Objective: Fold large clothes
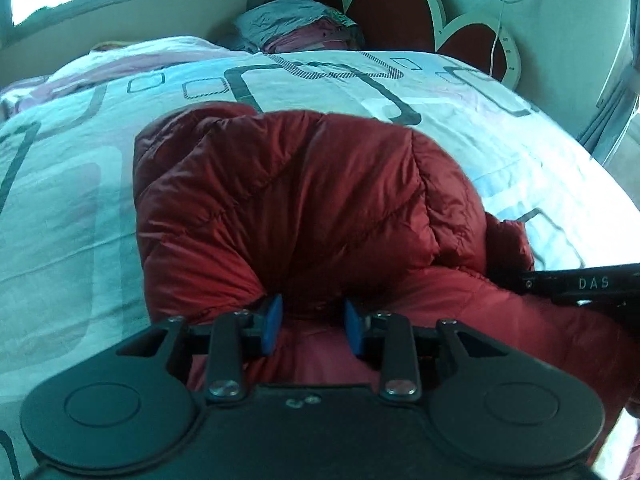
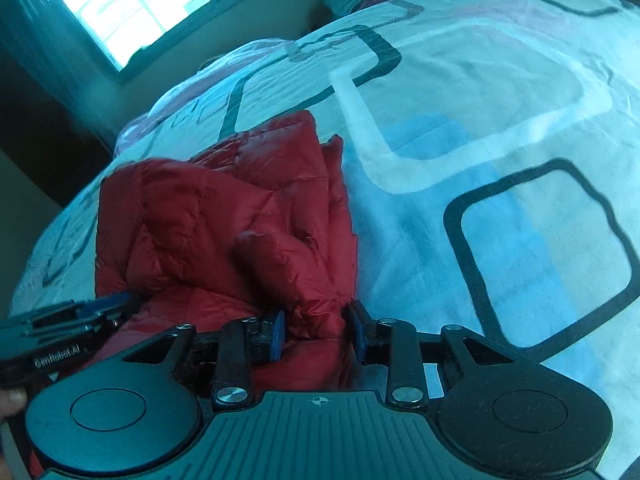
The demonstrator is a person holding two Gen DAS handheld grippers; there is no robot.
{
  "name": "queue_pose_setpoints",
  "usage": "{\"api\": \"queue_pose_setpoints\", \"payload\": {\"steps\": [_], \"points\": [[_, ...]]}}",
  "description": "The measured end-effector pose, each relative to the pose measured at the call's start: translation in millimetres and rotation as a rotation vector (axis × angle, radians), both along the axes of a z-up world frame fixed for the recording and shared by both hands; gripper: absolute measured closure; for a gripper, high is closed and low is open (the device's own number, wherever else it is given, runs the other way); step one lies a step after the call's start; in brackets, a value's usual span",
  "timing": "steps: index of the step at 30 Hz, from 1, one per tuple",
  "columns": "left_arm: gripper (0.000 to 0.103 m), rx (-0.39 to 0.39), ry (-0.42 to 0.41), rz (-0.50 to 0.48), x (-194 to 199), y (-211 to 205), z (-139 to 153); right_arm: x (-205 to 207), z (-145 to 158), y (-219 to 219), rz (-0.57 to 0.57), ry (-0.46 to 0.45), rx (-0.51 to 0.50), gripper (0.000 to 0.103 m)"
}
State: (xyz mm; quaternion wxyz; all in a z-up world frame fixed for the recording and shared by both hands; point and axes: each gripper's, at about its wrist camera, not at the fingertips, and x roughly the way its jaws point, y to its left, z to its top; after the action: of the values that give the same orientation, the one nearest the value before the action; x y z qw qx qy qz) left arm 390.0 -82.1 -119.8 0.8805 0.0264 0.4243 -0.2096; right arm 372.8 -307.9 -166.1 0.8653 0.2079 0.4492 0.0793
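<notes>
A puffy red quilted jacket (image 1: 300,192) lies bunched in a thick fold on the bed. In the left wrist view my left gripper (image 1: 314,326) has its blue pads on either side of a bulge of the jacket's near edge, and the fabric fills the gap between them. The right gripper's black body (image 1: 580,284) reaches in from the right edge. In the right wrist view my right gripper (image 2: 318,334) clamps the right near edge of the red jacket (image 2: 192,216), fabric packed between its pads. The left gripper (image 2: 80,316) shows at the left, its tip in the jacket.
The bed cover (image 1: 60,200) is white with grey, blue and pink rounded squares and spreads wide around the jacket (image 2: 480,100). Pillows (image 1: 292,20) and a red petal-shaped headboard (image 1: 392,4) stand at the far end. A window (image 2: 132,4) is at the back left.
</notes>
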Motion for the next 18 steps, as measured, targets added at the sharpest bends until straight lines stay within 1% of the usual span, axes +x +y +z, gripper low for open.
{"api": "queue_pose_setpoints", "payload": {"steps": [1, 2, 3, 4, 5, 7, 8, 9, 11, 13, 16, 17, 18], "points": [[0.071, -0.022, 0.002, 0.011, 0, 6, 7, -2, 9, -1, -0.007, -0.008, -0.01, 0.071], [0.072, -0.039, -0.013, 0.023, -3, 12, 14, -7, 23, -3, -0.025, -0.037, -0.037, 0.065], [0.072, -0.05, -0.056, 0.036, -8, 17, 25, -13, 40, -4, -0.046, -0.096, -0.084, 0.057], [0.07, -0.054, -0.086, 0.044, -10, 21, 33, -19, 54, -5, -0.045, -0.164, -0.114, 0.044], [0.069, -0.06, -0.108, 0.055, -9, 23, 40, -19, 67, -5, -0.024, -0.21, -0.117, 0.044], [0.069, -0.066, -0.135, 0.066, 2, 24, 50, -6, 85, 2, 0.028, -0.234, -0.1, 0.045], [0.069, -0.062, -0.133, 0.07, 11, 22, 53, 4, 90, 10, 0.064, -0.241, -0.108, 0.05], [0.069, -0.057, -0.131, 0.068, 17, 18, 54, 17, 92, 19, 0.103, -0.233, -0.125, 0.053], [0.069, -0.052, -0.115, 0.062, 32, 9, 52, 40, 89, 37, 0.163, -0.199, -0.154, 0.064], [0.069, -0.046, -0.061, 0.047, 50, 1, 41, 57, 77, 50, 0.196, -0.151, -0.197, 0.07], [0.068, -0.019, 0.026, 0.024, 69, -5, 17, 71, 47, 54, 0.192, -0.043, -0.267, 0.07], [0.068, -0.01, 0.048, 0.006, 69, -6, 9, 73, 34, 51, 0.193, -0.005, -0.268, 0.07], [0.068, 0.005, 0.053, -0.014, 69, -8, 3, 72, 24, 48, 0.195, 0.015, -0.261, 0.07]]}}
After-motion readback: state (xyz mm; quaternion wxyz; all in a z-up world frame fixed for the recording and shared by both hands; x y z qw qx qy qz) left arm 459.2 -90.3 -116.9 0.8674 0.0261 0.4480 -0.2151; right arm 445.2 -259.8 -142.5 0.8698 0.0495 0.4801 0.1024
